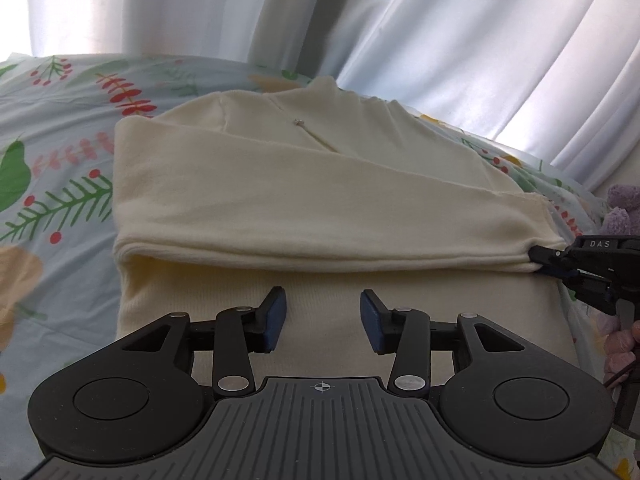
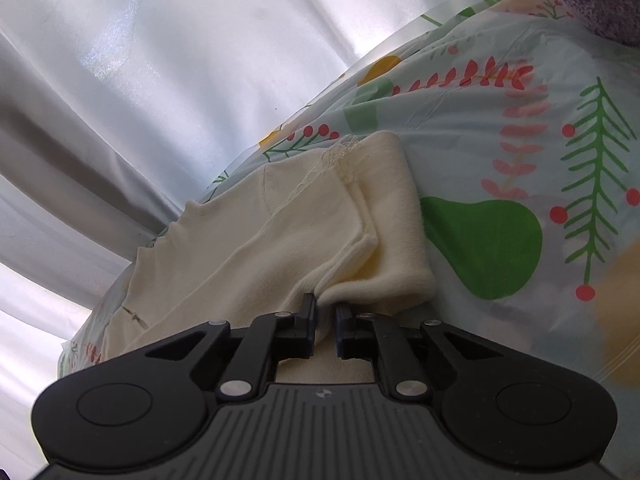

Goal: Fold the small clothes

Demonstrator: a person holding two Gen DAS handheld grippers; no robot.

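Folds of cream garment hide right claw pads' grip.

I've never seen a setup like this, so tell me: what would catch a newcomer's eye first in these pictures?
Probably the cream garment, partly folded, lying in the middle of a bedsheet printed with bright leaves, berries and pears. Next, the black right gripper, shut on the garment's folded edge at its right end, while the left gripper hangs open over the cloth with nothing between its blue pads. Pale curtains fill the background.
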